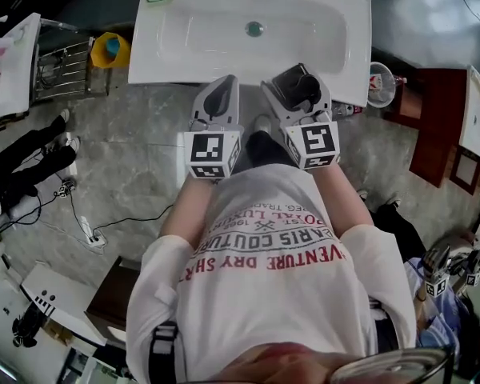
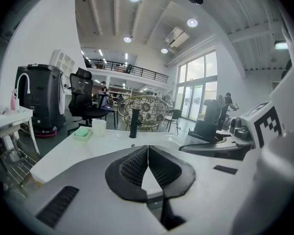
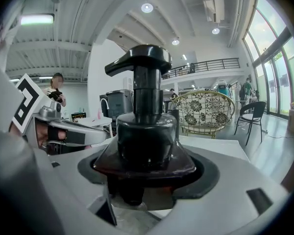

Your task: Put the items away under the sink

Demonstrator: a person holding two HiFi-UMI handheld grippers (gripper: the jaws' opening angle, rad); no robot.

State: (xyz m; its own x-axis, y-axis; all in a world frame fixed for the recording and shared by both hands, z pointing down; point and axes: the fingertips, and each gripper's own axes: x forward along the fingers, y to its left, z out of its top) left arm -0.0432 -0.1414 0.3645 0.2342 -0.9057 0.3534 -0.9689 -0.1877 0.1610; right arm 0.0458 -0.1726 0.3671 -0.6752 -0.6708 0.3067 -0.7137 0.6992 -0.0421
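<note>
Here, just before the sink (image 1: 224,34), the right gripper (image 3: 146,174) clamps a pump bottle (image 3: 143,126); the left gripper's (image 2: 148,153) jaws meet, empty.

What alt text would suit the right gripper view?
A dark pump bottle fills the centre, clamped in the jaws of the right gripper. Behind it are a white counter and a patterned chair.
</note>
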